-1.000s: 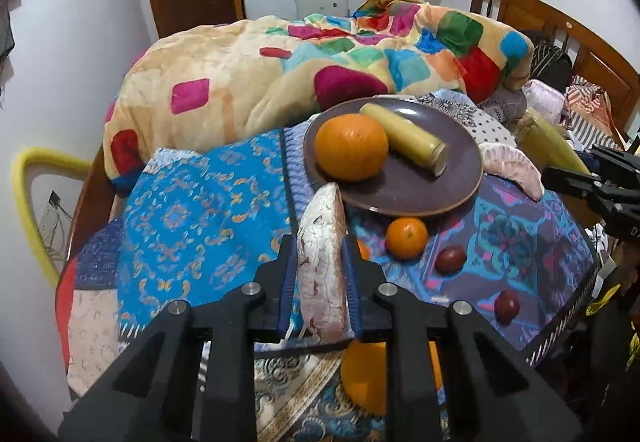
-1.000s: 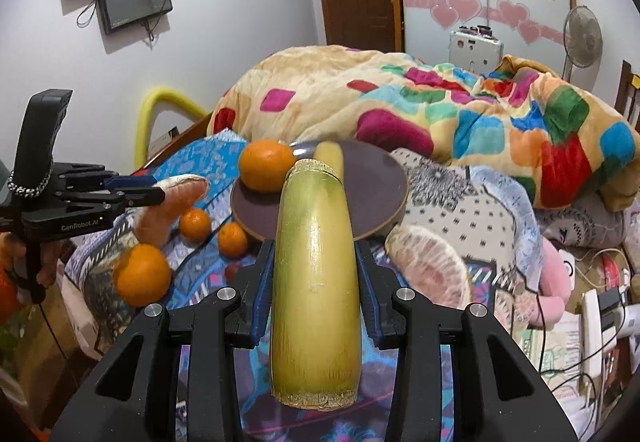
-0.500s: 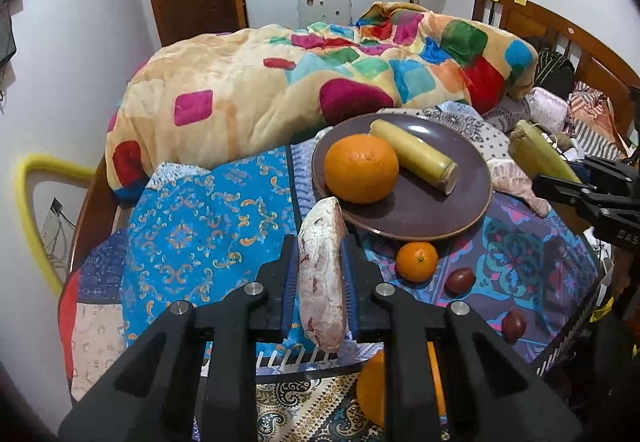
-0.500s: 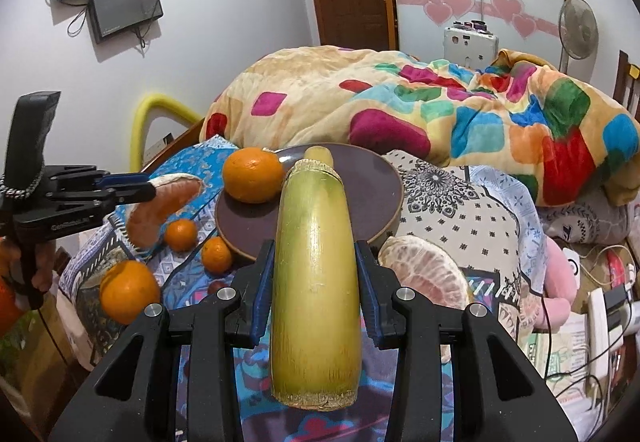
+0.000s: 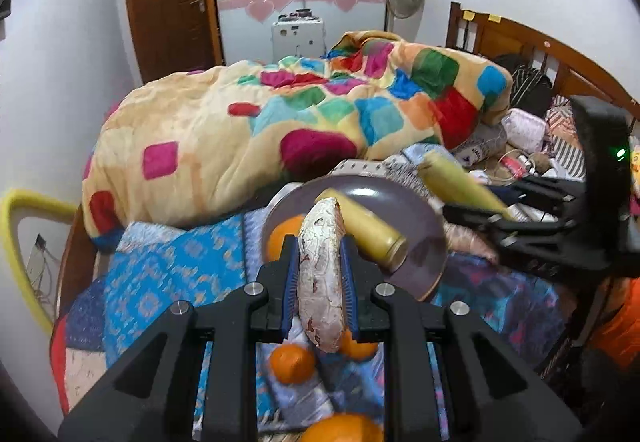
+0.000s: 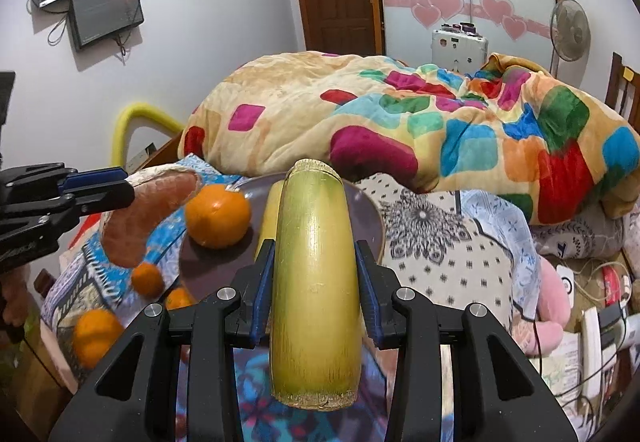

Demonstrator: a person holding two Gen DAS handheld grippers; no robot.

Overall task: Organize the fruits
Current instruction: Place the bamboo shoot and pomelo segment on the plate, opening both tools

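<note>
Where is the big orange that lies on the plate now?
In the right wrist view the big orange sits on the left part of the brown plate, beside a yellow-green sugarcane piece and near the pomelo segment.

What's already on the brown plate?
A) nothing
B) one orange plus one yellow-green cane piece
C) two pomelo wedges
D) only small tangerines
B: right wrist view shows an orange and a cane piece lying on the plate; the right gripper holds a second piece above it.
</note>
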